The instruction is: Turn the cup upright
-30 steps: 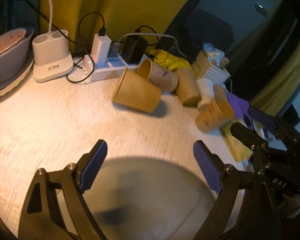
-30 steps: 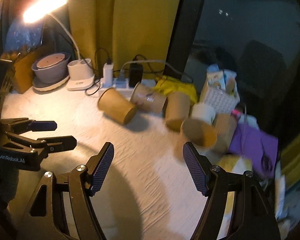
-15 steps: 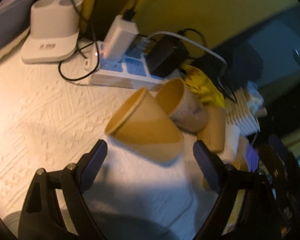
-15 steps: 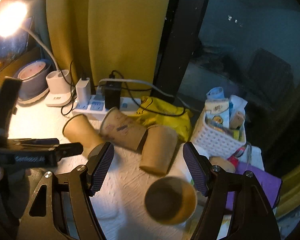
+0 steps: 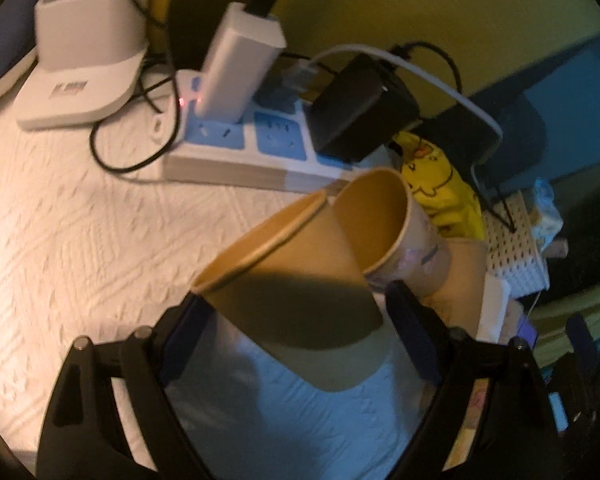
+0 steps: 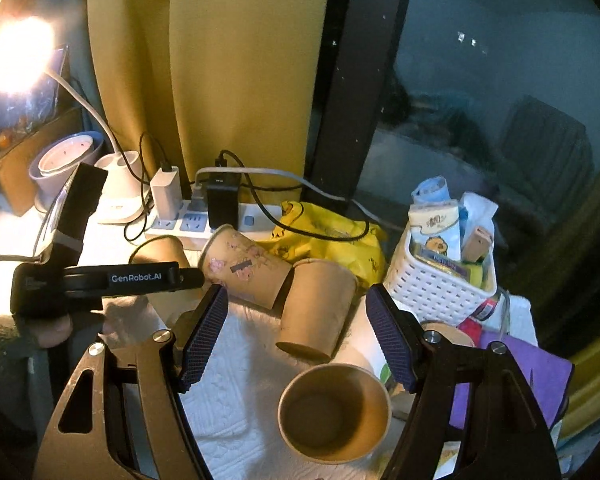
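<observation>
Here, low in the left wrist frame, my left gripper (image 5: pixel 296 332) stands with its jaws spread wide around a tipped cup (image 5: pixel 300 292) lying on its side at centre, mouth toward the upper left; whether the pads touch it I cannot tell. Behind it a printed cup (image 5: pixel 396 236) leans against the power strip (image 5: pixel 236 152). In the right wrist frame, my right gripper (image 6: pixel 296 340) is open too, empty, above an upright cup (image 6: pixel 334 412) at lower centre.
</observation>
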A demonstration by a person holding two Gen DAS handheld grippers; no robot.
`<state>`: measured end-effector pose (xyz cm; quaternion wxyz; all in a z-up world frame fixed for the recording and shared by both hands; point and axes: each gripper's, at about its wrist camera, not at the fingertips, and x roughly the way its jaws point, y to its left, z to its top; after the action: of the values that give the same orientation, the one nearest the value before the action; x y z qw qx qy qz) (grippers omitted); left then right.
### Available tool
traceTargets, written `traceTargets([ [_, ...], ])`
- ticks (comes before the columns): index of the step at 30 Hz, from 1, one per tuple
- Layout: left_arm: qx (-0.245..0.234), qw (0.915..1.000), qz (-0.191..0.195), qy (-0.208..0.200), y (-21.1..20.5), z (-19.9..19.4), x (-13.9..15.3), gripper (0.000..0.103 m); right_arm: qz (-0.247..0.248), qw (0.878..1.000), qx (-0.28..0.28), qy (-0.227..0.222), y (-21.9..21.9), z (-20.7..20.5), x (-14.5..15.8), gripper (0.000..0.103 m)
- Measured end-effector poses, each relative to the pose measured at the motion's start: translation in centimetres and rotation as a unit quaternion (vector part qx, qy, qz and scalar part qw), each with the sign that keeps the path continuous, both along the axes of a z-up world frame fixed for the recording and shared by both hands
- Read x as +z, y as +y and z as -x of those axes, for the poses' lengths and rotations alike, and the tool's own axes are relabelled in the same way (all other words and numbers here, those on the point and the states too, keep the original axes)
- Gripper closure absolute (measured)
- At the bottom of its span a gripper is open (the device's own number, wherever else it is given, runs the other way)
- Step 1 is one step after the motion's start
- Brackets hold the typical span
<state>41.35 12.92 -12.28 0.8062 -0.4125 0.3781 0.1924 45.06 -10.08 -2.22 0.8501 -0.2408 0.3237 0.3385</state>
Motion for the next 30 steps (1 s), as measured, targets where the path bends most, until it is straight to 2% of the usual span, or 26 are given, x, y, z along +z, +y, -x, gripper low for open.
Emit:
traceTargets([
  [3,-0.031,0.9995,0.005,-0.006,-0.4,-0.4,0.0,0.038,-0.005,1.000,-0.008,0.007,-0.5,0.0,-0.1,0.029],
  [8,-0.070,0.9973,-0.020,-0.010,-1.5,0.4,1.0,0.040,-0.004,1.000,-0.015,0.011,-0.9,0.9,0.1,0.029],
  [14,-0.112,0.9919,-0.052,-0.027,-2.5,3.9,2.5,0.040,-0.010,1.000,-0.021,0.014,-0.9,3.2,0.9,0.029],
  [22,-0.169,0.9763,-0.120,-0.061,-4.4,9.4,5.8,0.040,-0.018,0.999,-0.025,0.029,-0.8,7.8,1.4,0.029],
  [26,-0.197,0.9654,-0.149,-0.084,-6.1,12.2,7.0,0.040,-0.023,0.999,-0.028,0.037,-0.9,10.4,1.6,0.029],
  [30,-0.226,0.9557,-0.154,-0.110,-7.0,15.7,7.2,0.040,-0.034,0.998,-0.028,0.040,-0.9,13.3,2.1,0.029],
])
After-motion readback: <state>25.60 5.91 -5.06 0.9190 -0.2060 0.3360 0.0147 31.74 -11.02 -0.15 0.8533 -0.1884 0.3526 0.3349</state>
